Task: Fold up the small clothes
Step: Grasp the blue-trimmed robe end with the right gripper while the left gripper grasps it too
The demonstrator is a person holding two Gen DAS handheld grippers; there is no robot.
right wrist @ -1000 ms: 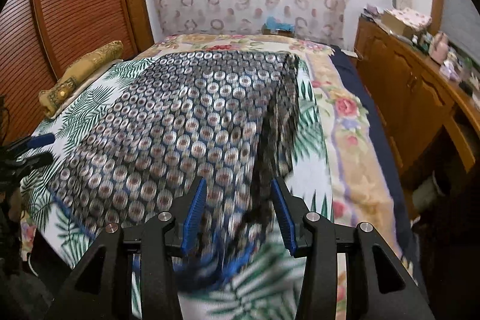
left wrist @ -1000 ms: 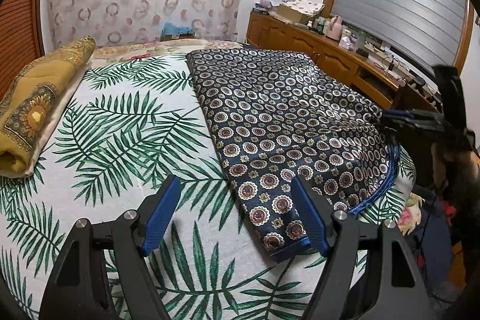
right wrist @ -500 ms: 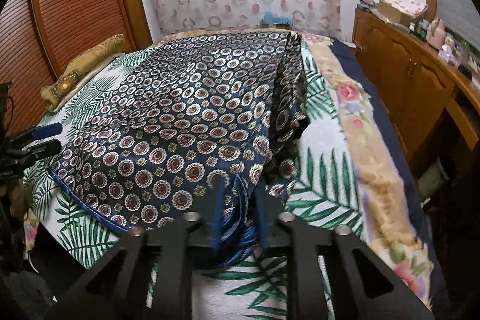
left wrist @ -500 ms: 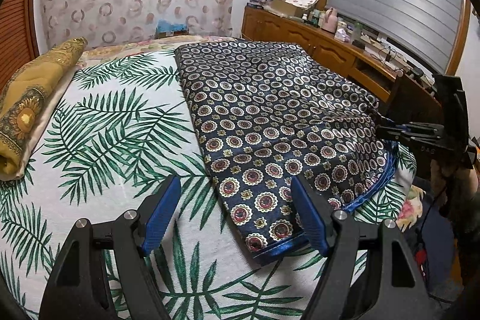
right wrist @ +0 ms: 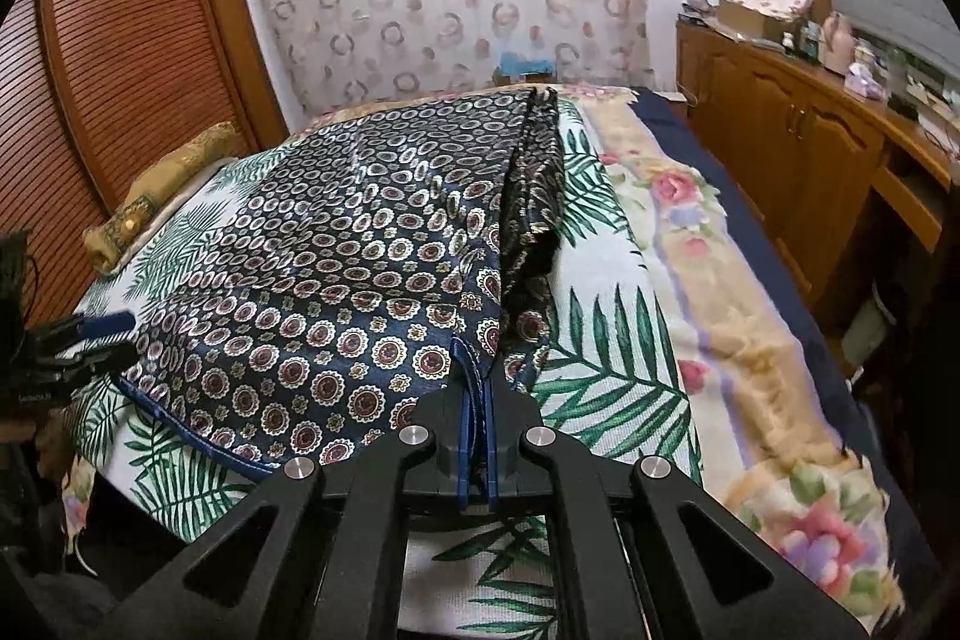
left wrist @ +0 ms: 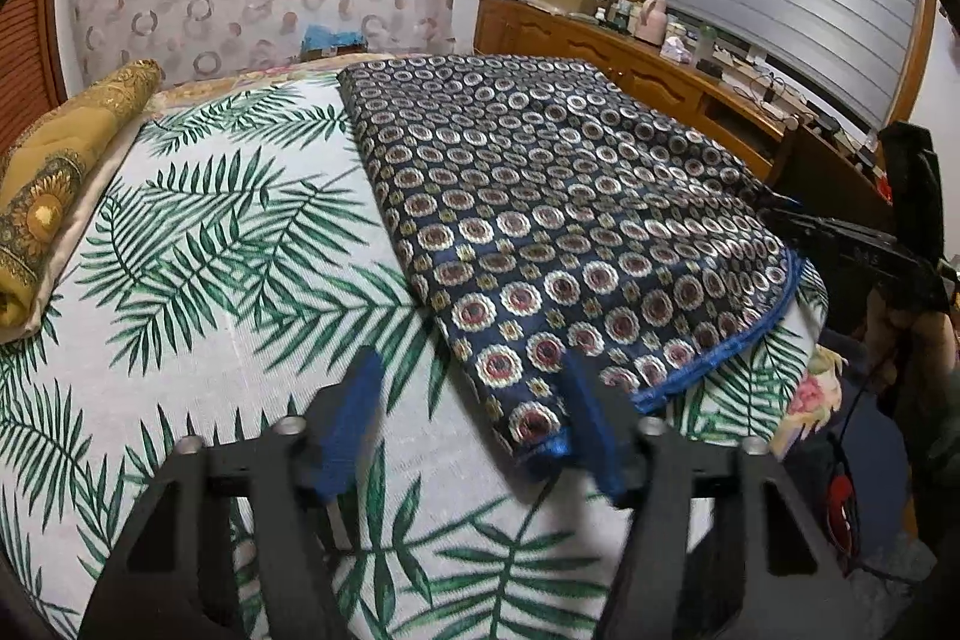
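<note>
A dark blue cloth (left wrist: 540, 196) with round medallions and a bright blue hem lies folded on the palm-leaf bedsheet (left wrist: 210, 250). In the left wrist view my left gripper (left wrist: 471, 418) has its jaws closing around the cloth's near corner. That corner lies against the right finger, and the left finger is still apart from it. My right gripper (right wrist: 477, 388) is shut on the other near corner of the cloth (right wrist: 360, 244), with the hem pinched between its pads. Each gripper also shows in the other's view: the right gripper (left wrist: 780, 214) and the left gripper (right wrist: 117, 338).
A rolled yellow bolster (left wrist: 54, 178) lies along the bed's far-left side. A wooden sideboard (right wrist: 780, 124) crowded with small items runs along the right wall. A louvred wooden wardrobe (right wrist: 120, 40) stands at the left. A floral blanket (right wrist: 750, 310) covers the bed's right strip.
My right gripper closed on the cloth's corner and pulled it slightly nearer. My left jaws narrowed around the other corner.
</note>
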